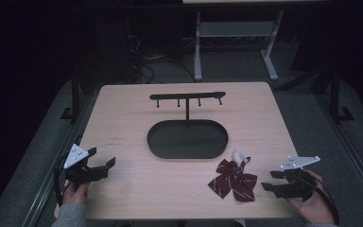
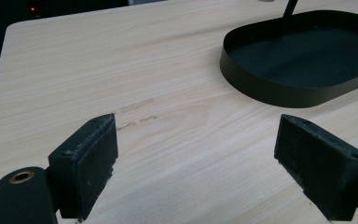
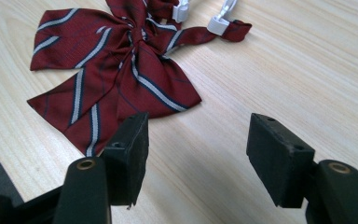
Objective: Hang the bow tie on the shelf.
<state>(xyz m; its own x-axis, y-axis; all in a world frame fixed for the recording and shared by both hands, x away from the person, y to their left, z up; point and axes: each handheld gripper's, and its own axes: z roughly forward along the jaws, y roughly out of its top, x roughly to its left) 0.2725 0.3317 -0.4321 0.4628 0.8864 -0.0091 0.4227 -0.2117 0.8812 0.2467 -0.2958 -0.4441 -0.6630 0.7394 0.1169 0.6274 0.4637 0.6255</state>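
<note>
A dark red striped fabric bow tie (image 1: 233,180) with white plastic clips is seen lying flat on the light wooden table (image 1: 132,127), just beside the right gripper (image 1: 273,180) — jaws spread wide, nothing held. The left gripper (image 1: 101,158) is also held wide and empty at the table's left, well apart from the black oval metal tray (image 1: 187,139) with its hook rack (image 1: 187,97).

The bow tie (image 1: 233,180) lies on the table (image 1: 123,123) just right of the tray's (image 1: 187,139) near edge, left of the right tongs (image 1: 270,180).
</note>
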